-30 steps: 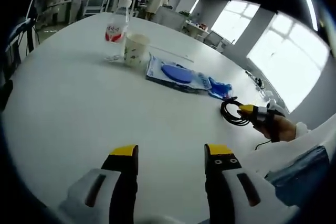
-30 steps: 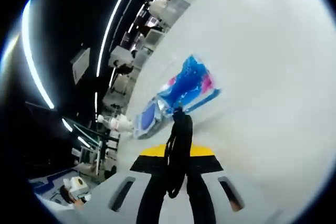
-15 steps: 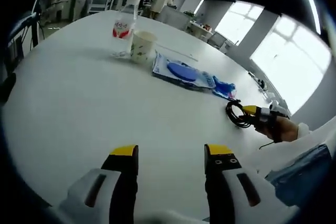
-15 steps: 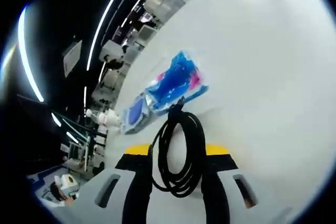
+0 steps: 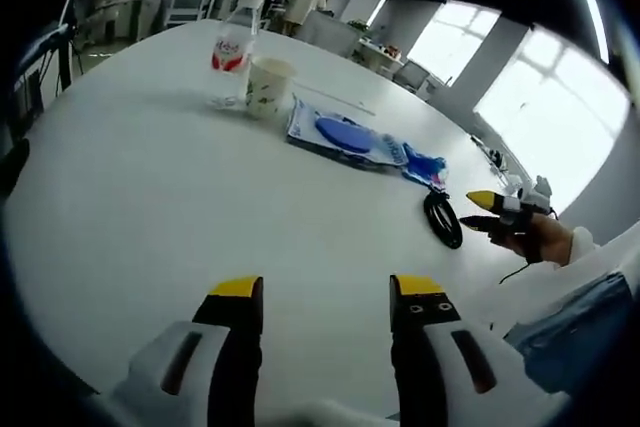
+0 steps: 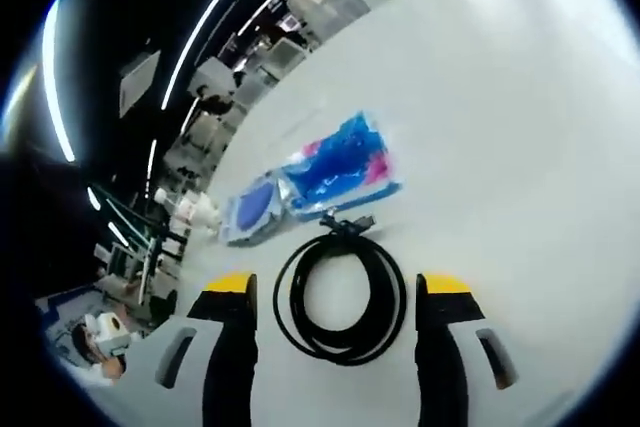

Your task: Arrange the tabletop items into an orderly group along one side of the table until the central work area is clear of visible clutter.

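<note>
Between the spread jaws of the right tongs [image 6: 340, 292], a coiled black cable [image 6: 341, 295] lies flat on the white worktop [image 6: 500, 127], free of both jaws, which stand wide apart on either side of it. Just beyond the coil, touching or nearly touching its plug end, sits a blue and pink packet [image 6: 342, 167], and beside that, farther from the tongs, a clear pouch with a blue disc [image 6: 250, 209] inside.

From the left tongs [image 5: 325, 292], whose jaws are also open and hold nothing, the same cable [image 5: 442, 219] shows ahead and to the right, lying just in front of the right tongs [image 5: 485, 209], which a hand [image 5: 535, 242] in a white sleeve holds. Past the cable the blue packet [image 5: 425, 167] and the pouch [image 5: 340, 137] run in a row away from the tongs, followed by a paper cup [image 5: 270, 87] and a clear bottle [image 5: 230, 57] with a red label standing side by side. Bare worktop [image 5: 150, 207] lies directly ahead of the left tongs. People stand among desks in the far background.
</note>
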The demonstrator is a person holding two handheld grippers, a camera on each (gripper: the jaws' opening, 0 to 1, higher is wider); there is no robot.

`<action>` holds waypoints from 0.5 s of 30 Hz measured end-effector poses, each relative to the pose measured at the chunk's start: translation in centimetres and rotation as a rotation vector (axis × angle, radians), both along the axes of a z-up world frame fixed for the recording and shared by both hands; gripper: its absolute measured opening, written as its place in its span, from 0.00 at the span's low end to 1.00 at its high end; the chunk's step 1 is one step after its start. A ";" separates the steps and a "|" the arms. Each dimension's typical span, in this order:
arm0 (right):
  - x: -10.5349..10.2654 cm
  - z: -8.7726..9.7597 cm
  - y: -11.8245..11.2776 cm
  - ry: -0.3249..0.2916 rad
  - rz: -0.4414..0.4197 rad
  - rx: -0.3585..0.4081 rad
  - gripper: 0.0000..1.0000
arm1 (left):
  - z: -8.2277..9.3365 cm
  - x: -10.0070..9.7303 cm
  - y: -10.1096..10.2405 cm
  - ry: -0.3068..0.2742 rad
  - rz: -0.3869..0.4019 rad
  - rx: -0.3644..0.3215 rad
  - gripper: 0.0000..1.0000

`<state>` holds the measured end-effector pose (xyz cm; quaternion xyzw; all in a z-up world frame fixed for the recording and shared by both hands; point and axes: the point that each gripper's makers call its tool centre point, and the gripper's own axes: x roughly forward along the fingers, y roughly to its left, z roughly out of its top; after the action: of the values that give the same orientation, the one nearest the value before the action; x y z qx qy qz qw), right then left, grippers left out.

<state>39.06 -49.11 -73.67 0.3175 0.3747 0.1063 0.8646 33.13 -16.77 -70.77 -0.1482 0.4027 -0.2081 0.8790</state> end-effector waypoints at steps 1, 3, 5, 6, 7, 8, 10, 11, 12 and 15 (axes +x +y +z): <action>-0.1 0.1 0.0 -0.011 0.027 -0.041 0.64 | 0.0 0.1 0.2 -0.005 -0.002 0.001 0.51; -0.4 0.4 0.4 -0.017 0.059 -0.075 0.66 | 0.0 0.3 0.6 -0.010 -0.004 0.007 0.52; -0.9 0.5 0.7 -0.018 0.088 -0.103 0.70 | 0.1 0.5 1.2 -0.015 -0.002 0.016 0.53; -1.1 0.7 0.9 -0.019 0.099 -0.111 0.71 | 0.2 0.7 1.6 -0.017 0.003 0.020 0.53; -1.3 0.8 1.1 -0.020 0.107 -0.119 0.73 | 0.2 0.8 1.9 -0.020 0.007 0.020 0.54; -1.5 0.9 1.2 -0.022 0.116 -0.128 0.74 | 0.2 0.9 2.3 -0.022 0.010 0.021 0.55; -2.0 1.4 1.6 -0.028 0.138 -0.146 0.76 | 0.4 1.1 3.1 -0.027 0.017 0.026 0.56; -2.4 1.7 1.9 -0.029 0.148 -0.153 0.78 | 0.4 1.3 3.6 -0.031 0.019 0.027 0.57; -2.6 1.9 2.1 -0.033 0.158 -0.160 0.79 | 0.5 1.4 3.9 -0.033 0.018 0.028 0.59; -3.5 2.3 2.7 -0.036 0.178 -0.178 0.81 | 0.8 1.8 5.1 -0.043 0.018 0.034 0.63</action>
<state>35.59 -46.37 -71.35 0.2028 0.3938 0.1548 0.8831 34.92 -11.67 -70.01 -0.1323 0.3860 -0.1963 0.8916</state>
